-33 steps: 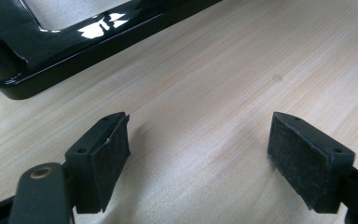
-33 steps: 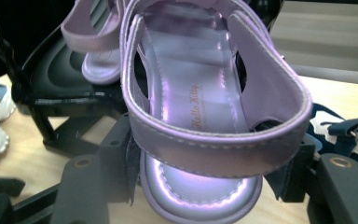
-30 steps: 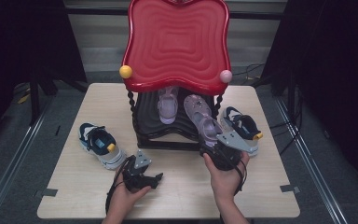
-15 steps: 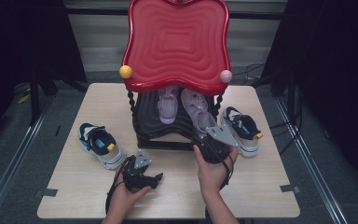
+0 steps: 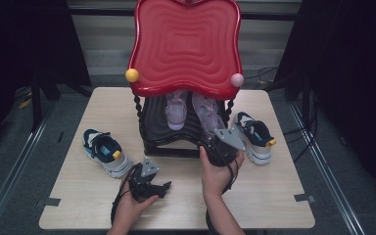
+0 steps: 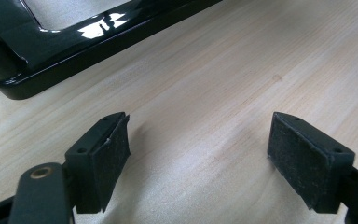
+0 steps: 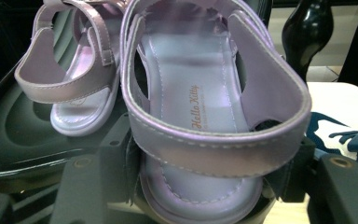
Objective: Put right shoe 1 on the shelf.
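Note:
Two lilac sandals are on the black lower shelf (image 5: 156,122) of a rack with a red wavy top (image 5: 186,44). The left sandal (image 5: 176,110) (image 7: 70,88) lies free on the shelf. My right gripper (image 5: 214,143) (image 7: 205,163) is shut on the heel of the right sandal (image 5: 206,116) (image 7: 200,112), at the shelf's front edge. That sandal's toe points into the rack, beside its mate. My left gripper (image 5: 162,187) (image 6: 198,140) rests low over the table in front of the rack. It is open, with bare wood between its pads (image 6: 112,154).
A navy, white and yellow sneaker (image 5: 103,151) lies on the wooden table (image 5: 274,196) left of the rack, and its mate (image 5: 254,137) right of it, close to my right hand. The rack's black base bar (image 6: 74,42) is just ahead of the left gripper.
My right hand has carried the sandal left and in toward the rack, so it now lies beside the other sandal. The left hand has not moved.

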Motion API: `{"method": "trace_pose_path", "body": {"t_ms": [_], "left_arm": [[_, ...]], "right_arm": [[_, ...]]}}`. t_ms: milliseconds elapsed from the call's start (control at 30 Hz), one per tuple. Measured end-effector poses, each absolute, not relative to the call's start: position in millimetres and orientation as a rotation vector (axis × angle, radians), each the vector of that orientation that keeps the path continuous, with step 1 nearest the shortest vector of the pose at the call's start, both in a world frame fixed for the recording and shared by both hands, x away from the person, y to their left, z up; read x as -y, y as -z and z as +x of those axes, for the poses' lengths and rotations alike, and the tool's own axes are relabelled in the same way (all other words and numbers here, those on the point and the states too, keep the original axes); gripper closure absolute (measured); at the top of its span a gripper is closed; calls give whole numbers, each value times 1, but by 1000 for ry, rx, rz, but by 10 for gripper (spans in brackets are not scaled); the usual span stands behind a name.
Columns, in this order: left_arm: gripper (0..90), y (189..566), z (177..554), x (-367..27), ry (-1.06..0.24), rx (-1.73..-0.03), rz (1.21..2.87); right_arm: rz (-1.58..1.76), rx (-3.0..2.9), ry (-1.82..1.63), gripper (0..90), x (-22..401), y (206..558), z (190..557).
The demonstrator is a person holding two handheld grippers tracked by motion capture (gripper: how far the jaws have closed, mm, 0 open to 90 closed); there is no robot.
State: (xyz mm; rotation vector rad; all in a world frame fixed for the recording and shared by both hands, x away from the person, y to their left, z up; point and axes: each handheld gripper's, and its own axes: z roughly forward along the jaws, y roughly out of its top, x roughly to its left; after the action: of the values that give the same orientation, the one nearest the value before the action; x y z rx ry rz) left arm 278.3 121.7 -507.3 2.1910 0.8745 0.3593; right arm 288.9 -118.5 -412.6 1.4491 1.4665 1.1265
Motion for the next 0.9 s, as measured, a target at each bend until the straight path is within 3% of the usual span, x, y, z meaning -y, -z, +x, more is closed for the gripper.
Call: {"method": "trace_pose_path", "body": {"t_ms": [900], "left_arm": [[201,507,278,-122,-358,-874,2189]], "right_arm": [[1518,-1397,-1070,371,91,419,333]]}}
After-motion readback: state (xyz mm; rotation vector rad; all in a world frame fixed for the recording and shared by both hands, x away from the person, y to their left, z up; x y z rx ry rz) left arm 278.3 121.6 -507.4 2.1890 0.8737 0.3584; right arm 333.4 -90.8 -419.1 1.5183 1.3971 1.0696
